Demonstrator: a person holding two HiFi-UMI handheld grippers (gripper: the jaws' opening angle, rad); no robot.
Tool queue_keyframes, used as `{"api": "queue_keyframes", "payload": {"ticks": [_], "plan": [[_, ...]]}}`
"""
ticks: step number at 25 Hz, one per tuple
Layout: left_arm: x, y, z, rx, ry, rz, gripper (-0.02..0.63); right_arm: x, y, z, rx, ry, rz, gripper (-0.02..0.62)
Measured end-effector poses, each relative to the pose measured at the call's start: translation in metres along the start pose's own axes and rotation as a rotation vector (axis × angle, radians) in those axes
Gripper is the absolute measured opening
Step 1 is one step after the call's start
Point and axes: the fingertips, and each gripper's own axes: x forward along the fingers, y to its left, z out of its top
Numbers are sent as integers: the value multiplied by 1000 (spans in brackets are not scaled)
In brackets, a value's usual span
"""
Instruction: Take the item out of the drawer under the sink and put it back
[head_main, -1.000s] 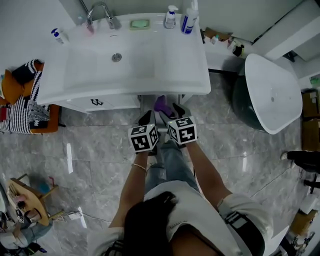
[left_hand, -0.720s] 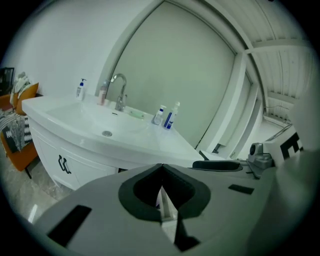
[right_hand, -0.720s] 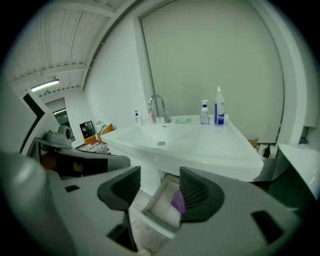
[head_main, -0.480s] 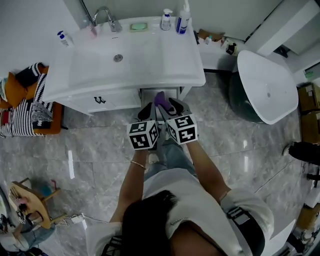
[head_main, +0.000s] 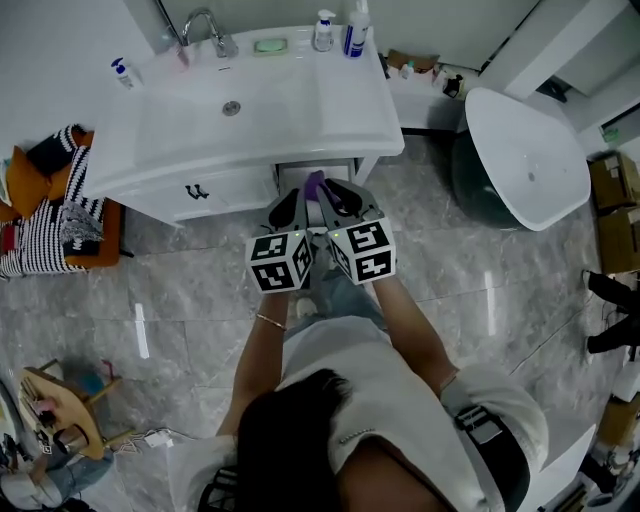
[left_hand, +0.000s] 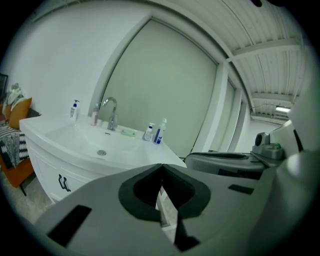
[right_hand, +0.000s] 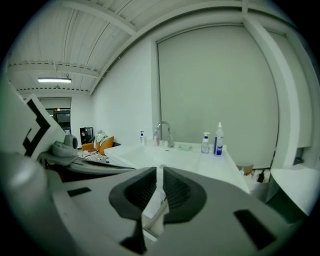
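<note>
Head view: purple item (head_main: 314, 184) seems back in open drawer (head_main: 340, 172) under sink (head_main: 300, 125), unheld. My left gripper (left_hand: 161, 170) closed, empty. Right gripper (right_hand: 159, 172) just been closing, thin slit, nothing between. Left to do: shut drawer.

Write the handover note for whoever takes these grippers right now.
Left gripper: shut, empty.
Right gripper: jaws have just been closing, thin slit left, nothing between them.
Purple item: in the head view between both grippers' fronts, at the open drawer under the sink; no jaws grip it.
Done: drawer open.
To do: unclear whether it has been out; lift it out, put it back.
</note>
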Motion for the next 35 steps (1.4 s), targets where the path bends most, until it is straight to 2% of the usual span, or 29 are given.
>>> {"api": "queue_keyframes", "payload": {"ticks": [7,19,23,28,32,35], "plan": [[-14,-4,9,2,-59,-38,5,-11,5,5,11,-45,-30,25],[-8,-2,-1,-12,-33,-42,3,-7,3,-5,14,-9,-45,18],[0,9,-10,-27,3,-8,3,-1,-2,-12,34,9,-44,18],[13,29,-34,-29,120,44,3,8,-12,-21,79,6,-36,20],[25,40,-45,-54,142,57,4,20,-20,-37,95,52,-20,21],[35,46,-53,-46,156,61,3,31,-21,-45,79,80,9,46]]}}
